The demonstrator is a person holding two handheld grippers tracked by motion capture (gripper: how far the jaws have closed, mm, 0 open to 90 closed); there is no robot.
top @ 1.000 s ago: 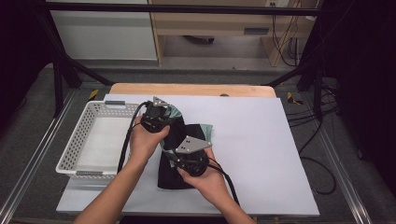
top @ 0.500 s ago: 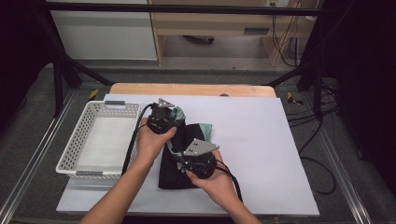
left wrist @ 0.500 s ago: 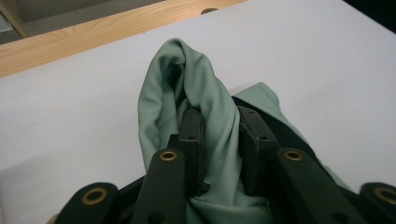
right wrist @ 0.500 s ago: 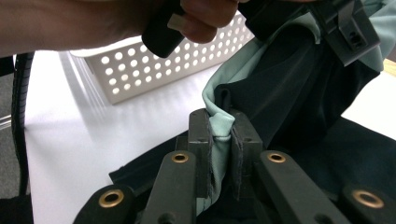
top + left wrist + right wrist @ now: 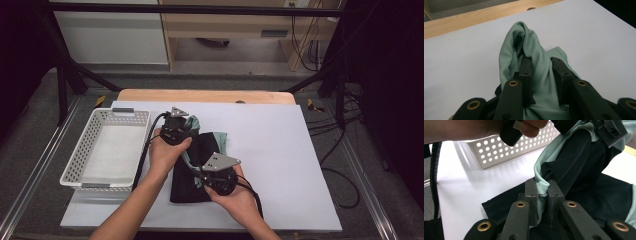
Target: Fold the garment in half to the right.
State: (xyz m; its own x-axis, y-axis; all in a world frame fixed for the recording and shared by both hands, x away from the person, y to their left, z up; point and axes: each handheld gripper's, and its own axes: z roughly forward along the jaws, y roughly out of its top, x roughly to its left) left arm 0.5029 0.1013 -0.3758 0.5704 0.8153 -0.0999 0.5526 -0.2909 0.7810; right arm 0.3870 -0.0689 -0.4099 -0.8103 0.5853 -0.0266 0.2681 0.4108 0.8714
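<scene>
Black and pale green garment held by two grippers on the white table sheet.

The soft black garment with a pale green lining (image 5: 192, 172) lies crumpled near the middle of the white sheet-covered table (image 5: 280, 150), just right of the white perforated plastic basket (image 5: 107, 150). The right gripper (image 5: 541, 195), at the garment's near side, has its jaws pinched tight on a folded pale green edge. The left gripper (image 5: 541, 72), at the far side, has a raised ridge of green cloth between its jaws; they have just been opening, and the cloth sits loosely in the gap, the right pad standing clear of it. The person's left hand (image 5: 167, 150) and right hand (image 5: 235, 195) grasp the gripper bodies. A strip of light wood (image 5: 200, 96) borders the table's far edge.
</scene>
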